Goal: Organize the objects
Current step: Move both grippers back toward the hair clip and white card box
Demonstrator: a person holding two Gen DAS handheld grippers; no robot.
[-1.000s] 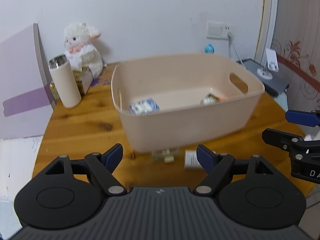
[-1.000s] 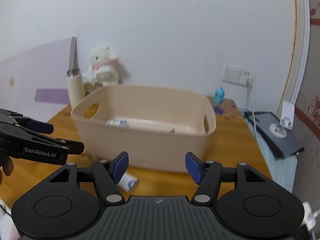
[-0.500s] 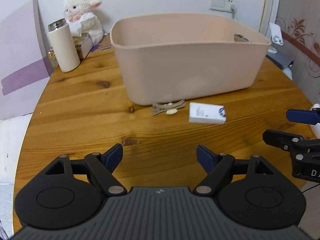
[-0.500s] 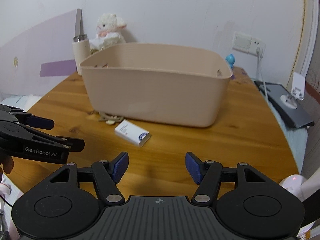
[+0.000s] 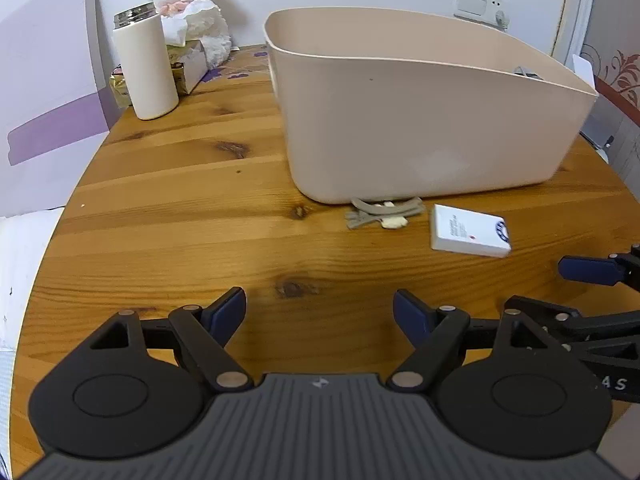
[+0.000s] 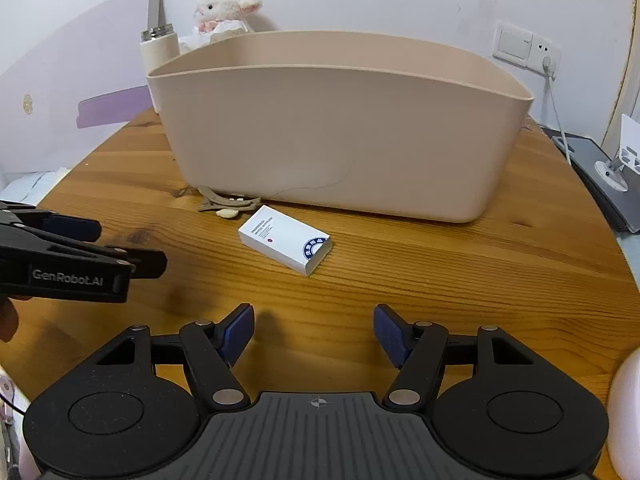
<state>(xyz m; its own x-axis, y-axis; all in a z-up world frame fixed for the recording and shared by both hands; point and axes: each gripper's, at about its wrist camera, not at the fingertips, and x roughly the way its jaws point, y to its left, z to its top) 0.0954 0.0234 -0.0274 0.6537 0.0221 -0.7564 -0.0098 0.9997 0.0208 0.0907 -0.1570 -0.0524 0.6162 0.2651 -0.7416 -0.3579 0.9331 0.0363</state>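
A white flat box (image 5: 470, 230) with a blue round logo lies on the wooden table just in front of the beige plastic bin (image 5: 420, 120); it also shows in the right wrist view (image 6: 286, 245), as does the bin (image 6: 340, 128). A grey hair clip (image 5: 382, 212) with a small cream piece lies against the bin's front base, left of the box, also in the right wrist view (image 6: 226, 204). My left gripper (image 5: 319, 312) is open and empty, low over the table. My right gripper (image 6: 314, 332) is open and empty, a short way back from the box. The bin's inside is hidden.
A cream bottle (image 5: 146, 64) with a metal lid, a white plush lamb (image 5: 192, 8) and a small carton stand at the back left. A lilac board (image 5: 44, 92) leans at the left. A wall socket (image 6: 524, 46) and a grey device (image 6: 600, 176) are at the right.
Both grippers have dropped lower and moved back toward the table's front edge. The bin's inside has gone out of sight; the box and hair clip have come into full view.
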